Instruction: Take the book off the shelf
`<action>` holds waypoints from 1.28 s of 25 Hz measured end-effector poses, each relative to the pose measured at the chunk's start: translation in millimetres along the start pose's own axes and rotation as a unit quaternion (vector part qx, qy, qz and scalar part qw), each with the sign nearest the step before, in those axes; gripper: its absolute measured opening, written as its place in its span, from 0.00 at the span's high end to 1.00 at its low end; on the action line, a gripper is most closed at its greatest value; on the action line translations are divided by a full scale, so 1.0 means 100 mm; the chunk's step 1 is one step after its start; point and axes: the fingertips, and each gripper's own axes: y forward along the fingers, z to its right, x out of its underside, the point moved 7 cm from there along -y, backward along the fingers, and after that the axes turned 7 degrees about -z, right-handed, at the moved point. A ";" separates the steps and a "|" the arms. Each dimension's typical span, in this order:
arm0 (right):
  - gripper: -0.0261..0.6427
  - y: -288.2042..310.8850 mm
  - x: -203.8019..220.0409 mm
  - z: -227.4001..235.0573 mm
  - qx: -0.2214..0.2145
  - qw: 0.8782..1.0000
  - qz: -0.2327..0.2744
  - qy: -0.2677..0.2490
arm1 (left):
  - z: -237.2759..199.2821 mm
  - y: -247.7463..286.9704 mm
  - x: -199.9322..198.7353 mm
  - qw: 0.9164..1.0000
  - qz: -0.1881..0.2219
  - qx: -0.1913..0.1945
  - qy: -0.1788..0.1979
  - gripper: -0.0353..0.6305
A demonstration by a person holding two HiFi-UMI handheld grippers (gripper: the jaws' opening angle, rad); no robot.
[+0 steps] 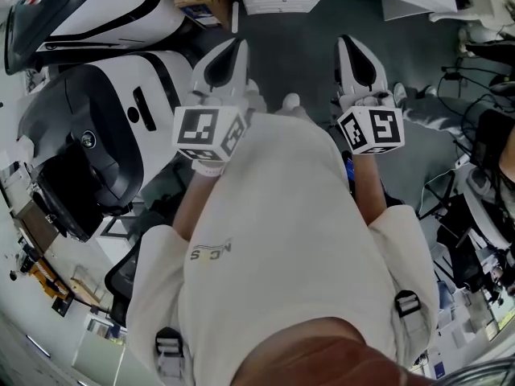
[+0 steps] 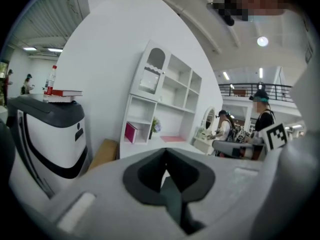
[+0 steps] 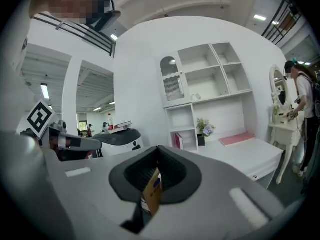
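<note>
Both the left gripper (image 2: 165, 156) and the right gripper (image 3: 157, 154) have their jaws closed together and hold nothing. The pink book (image 3: 178, 140) stands far ahead on the shelf (image 3: 210, 84).

The shelf (image 3: 215, 100) is white; the book (image 3: 178, 140) in it is magenta; the person's shirt (image 1: 282, 240) is cream.

I get bright, even light from ceiling lamps (image 2: 262, 41), strong on the white wall (image 2: 115, 59). Both gripper views bend hard at the rim and go black in the corners. The left gripper (image 2: 165, 153) looks soft up close. The head view is dimmer, with a dark floor (image 1: 298, 55).
</note>
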 end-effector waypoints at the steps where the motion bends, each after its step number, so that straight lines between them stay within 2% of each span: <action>1: 0.97 0.08 -0.01 -0.05 -0.002 1.000 -0.001 -0.002 | -0.08 -0.01 -0.01 1.000 0.002 0.000 -0.005 0.95; 5: 0.97 0.44 -0.04 -0.23 -0.002 1.000 0.002 -0.009 | -0.43 0.01 -0.06 1.000 0.011 0.006 -0.015 0.95; 9: 0.97 0.63 -0.05 -0.37 0.028 0.999 0.018 -0.002 | -0.64 0.05 -0.04 1.000 -0.005 0.028 -0.009 0.95; 15: 0.97 0.98 -0.17 -0.32 0.038 0.999 0.018 0.006 | -1.00 0.32 -0.15 0.999 -0.019 0.033 -0.016 0.95; 18: 0.97 1.24 -0.24 -0.11 0.044 0.999 0.013 0.011 | -1.15 0.58 -0.26 0.999 -0.020 0.024 -0.021 0.95; 21: 0.97 1.58 -0.31 0.13 0.033 0.999 0.005 0.019 | -1.26 0.89 -0.38 0.999 -0.026 0.011 -0.023 0.95; 24: 0.97 1.97 -0.45 0.42 0.012 1.000 0.007 0.005 | -1.35 1.27 -0.53 0.999 -0.032 -0.001 -0.021 0.95; 28: 0.97 2.44 -0.75 0.88 -0.016 0.999 0.006 -0.046 | -1.39 1.82 -0.84 0.999 -0.036 -0.026 -0.016 0.95; 32: 0.97 2.85 -1.04 1.39 -0.055 0.998 0.005 -0.036 | -1.41 2.33 -1.26 0.998 -0.027 -0.056 -0.001 0.95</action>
